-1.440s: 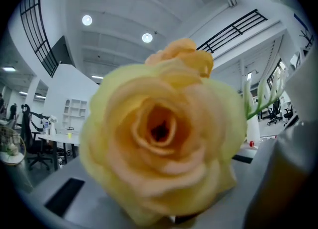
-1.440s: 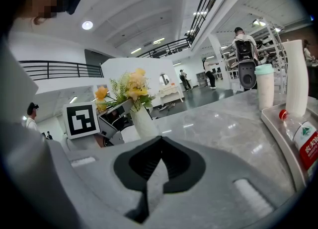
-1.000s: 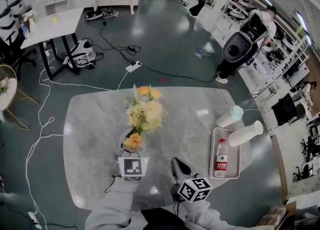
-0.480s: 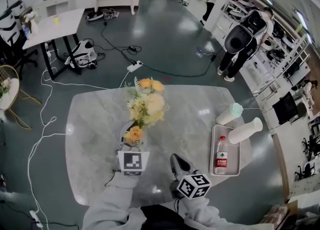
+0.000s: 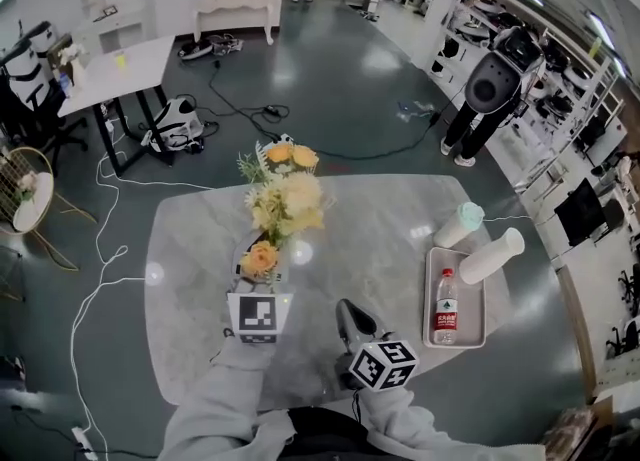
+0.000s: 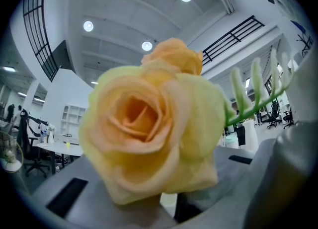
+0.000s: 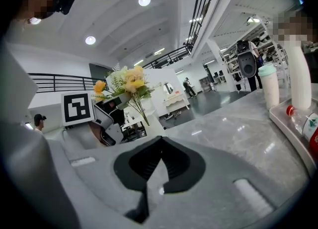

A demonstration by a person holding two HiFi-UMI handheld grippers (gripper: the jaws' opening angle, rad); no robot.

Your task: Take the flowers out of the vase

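Note:
A bunch of yellow and orange flowers (image 5: 283, 201) hangs above the grey marble table (image 5: 190, 279), clear of any vase. My left gripper (image 5: 256, 274) is shut on its stems, just under an orange rose (image 5: 261, 257). That rose (image 6: 149, 128) fills the left gripper view, so the left gripper (image 6: 169, 204) shows only as grey edges below it. From the right gripper view the bunch (image 7: 126, 81) sticks up from the left gripper (image 7: 110, 108), stems (image 7: 141, 113) trailing down. My right gripper (image 5: 346, 311) floats near the table's front, and the right gripper (image 7: 155, 173) is shut with nothing in it.
A tall white vase (image 5: 490, 256) and a teal-capped cup (image 5: 459, 226) stand at the table's right. A tray (image 5: 480, 334) beside them holds a water bottle (image 5: 445, 309). Cables (image 5: 100, 249) trail on the floor to the left. A person (image 5: 490, 84) stands far behind the table.
My left gripper has lifted the bunch higher, and it now sits a little more to the left in the head view. My right gripper has risen slightly.

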